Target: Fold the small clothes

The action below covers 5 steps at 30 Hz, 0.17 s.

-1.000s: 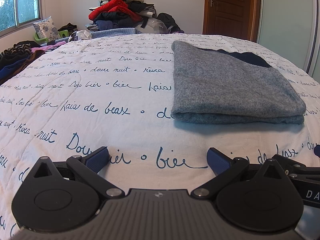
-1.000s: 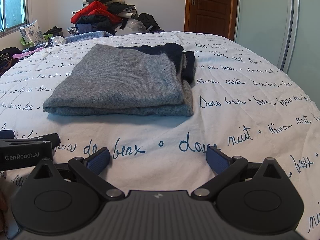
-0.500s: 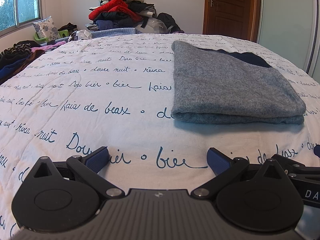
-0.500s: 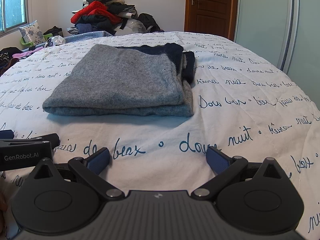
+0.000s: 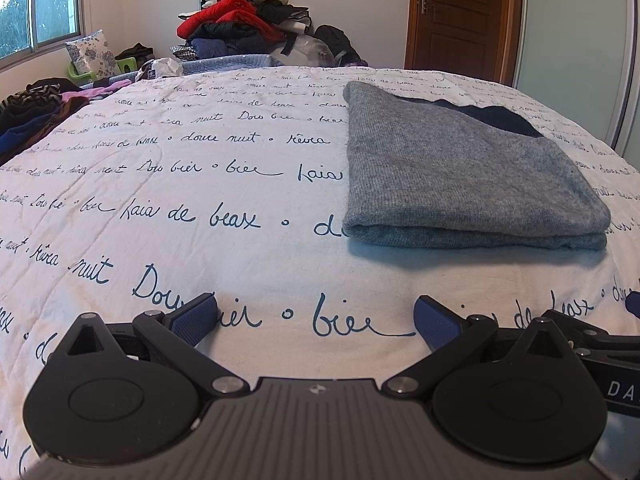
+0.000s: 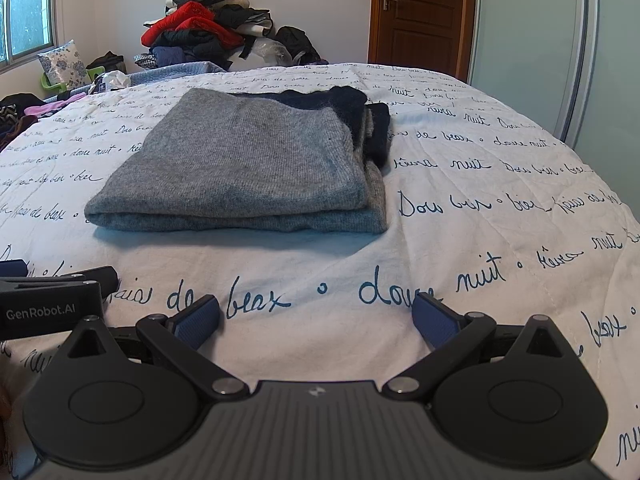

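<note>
A grey knit garment [image 5: 452, 176] lies folded into a flat rectangle on the bed, with a dark navy part showing at its far right edge. It also shows in the right wrist view [image 6: 248, 168], navy part [image 6: 360, 120] at the far right. My left gripper [image 5: 316, 320] is open and empty, low over the bedspread, in front and left of the garment. My right gripper [image 6: 316, 318] is open and empty, in front and right of it. The left gripper's body [image 6: 52, 300] shows at the left edge of the right wrist view.
The white bedspread [image 5: 180, 200] with blue script covers the bed. A pile of clothes [image 5: 240, 20] stands at the far end. More clothes [image 5: 36, 108] lie at the left edge. A wooden door [image 5: 456, 12] and a sliding wardrobe [image 6: 532, 40] are behind at the right.
</note>
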Tool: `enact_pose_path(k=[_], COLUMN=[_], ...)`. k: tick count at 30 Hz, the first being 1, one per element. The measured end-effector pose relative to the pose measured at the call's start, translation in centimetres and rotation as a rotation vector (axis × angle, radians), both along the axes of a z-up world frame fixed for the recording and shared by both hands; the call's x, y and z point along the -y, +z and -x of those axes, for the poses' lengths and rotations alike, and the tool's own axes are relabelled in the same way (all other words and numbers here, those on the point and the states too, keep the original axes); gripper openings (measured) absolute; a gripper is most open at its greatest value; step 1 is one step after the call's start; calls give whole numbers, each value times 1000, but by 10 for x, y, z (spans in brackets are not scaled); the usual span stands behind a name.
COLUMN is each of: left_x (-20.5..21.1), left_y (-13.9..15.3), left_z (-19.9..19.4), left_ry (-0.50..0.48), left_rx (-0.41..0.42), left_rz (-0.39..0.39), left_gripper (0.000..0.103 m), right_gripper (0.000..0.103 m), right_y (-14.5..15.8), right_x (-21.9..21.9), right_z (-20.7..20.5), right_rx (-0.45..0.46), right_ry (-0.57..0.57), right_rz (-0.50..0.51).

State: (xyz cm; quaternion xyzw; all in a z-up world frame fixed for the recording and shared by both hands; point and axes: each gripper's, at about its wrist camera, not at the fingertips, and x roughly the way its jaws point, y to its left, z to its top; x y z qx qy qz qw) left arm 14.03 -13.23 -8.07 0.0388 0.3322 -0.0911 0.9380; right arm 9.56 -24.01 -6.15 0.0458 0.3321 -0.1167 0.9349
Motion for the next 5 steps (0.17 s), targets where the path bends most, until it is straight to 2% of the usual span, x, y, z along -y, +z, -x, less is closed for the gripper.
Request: enact_pose_path(k=[5], left_x=[-5], left_y=[5], left_z=[0], left_ry=[-18], left_rx=[-9], left_rz=[20], left_gripper=[103], right_gripper=[103], right_y=[0], right_x=[0], right_z=[-1], right_rx=[-2], right_ry=[0], right_rz=[-1])
